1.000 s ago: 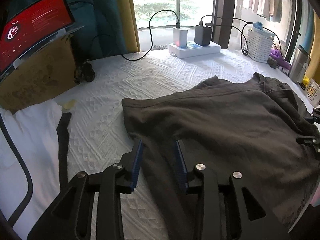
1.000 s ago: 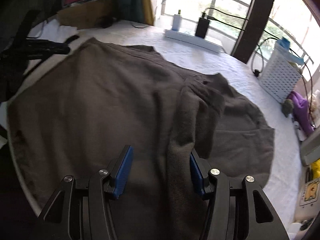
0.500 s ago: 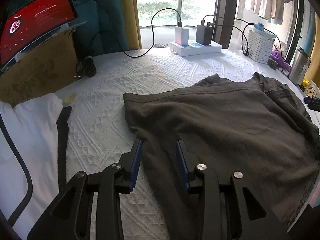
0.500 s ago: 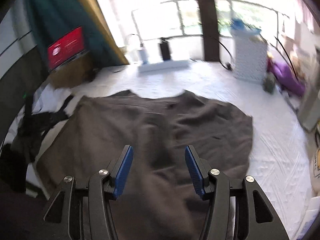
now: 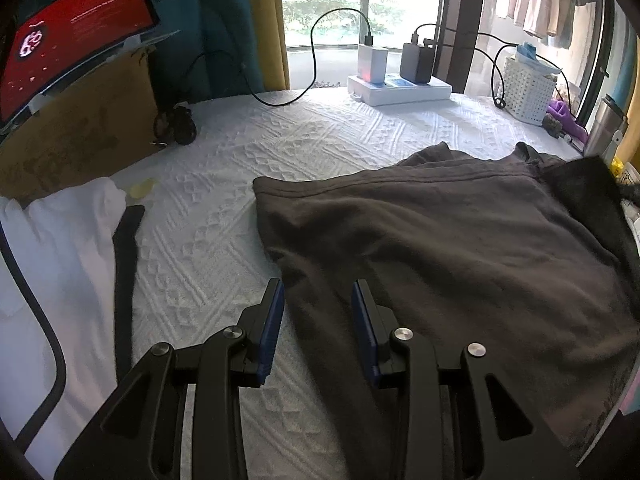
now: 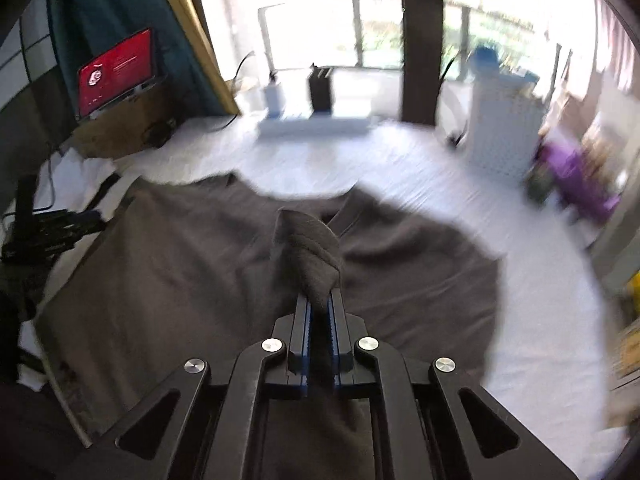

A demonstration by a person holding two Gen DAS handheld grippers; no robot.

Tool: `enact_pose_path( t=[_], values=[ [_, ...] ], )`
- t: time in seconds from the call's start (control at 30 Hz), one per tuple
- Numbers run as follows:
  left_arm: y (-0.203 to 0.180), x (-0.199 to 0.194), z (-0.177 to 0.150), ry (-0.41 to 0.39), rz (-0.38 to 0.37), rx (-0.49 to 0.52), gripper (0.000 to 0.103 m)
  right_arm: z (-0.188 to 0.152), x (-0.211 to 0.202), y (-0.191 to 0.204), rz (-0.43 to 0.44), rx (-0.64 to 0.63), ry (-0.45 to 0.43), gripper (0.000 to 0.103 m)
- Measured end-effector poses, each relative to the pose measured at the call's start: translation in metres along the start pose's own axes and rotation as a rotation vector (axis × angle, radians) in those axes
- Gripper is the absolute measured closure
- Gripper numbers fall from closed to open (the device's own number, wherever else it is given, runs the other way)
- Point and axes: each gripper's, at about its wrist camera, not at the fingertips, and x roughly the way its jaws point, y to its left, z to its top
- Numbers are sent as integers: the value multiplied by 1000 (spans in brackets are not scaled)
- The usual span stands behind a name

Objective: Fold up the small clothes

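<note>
Right tongs [image 6: 319,312] just clamped and lifted a gray shirt [image 6: 192,264] fold.

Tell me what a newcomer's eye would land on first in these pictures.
First, the big dark grey shirt spread across the white patterned bedspread, filling the middle and right of the left wrist view. Next, the right gripper, whose jaws have just been closing, pinching a bunched fold of that shirt, while the left gripper hangs open over the shirt's near edge. Last, the glowing red screen on a cardboard box, far left.
</note>
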Motion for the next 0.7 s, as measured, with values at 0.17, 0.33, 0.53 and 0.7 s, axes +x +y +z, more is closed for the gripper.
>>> enact_pose_path(
  t=[0.17, 0.33, 0.53, 0.7],
  values=[
    [-7, 6, 5, 5, -17, 15, 69, 20, -4, -18, -194, -77, -26, 96],
    [-9, 9, 9, 6, -14, 22, 69, 28, 24, -35, -430, -204, 26, 96],
    [-6, 20, 8, 46, 20, 22, 69, 14, 62, -80, -566, -170, 102, 95],
    [0, 20, 6, 59, 31, 11, 68, 1, 31, -113, -411, 29, 54, 94]
  ],
)
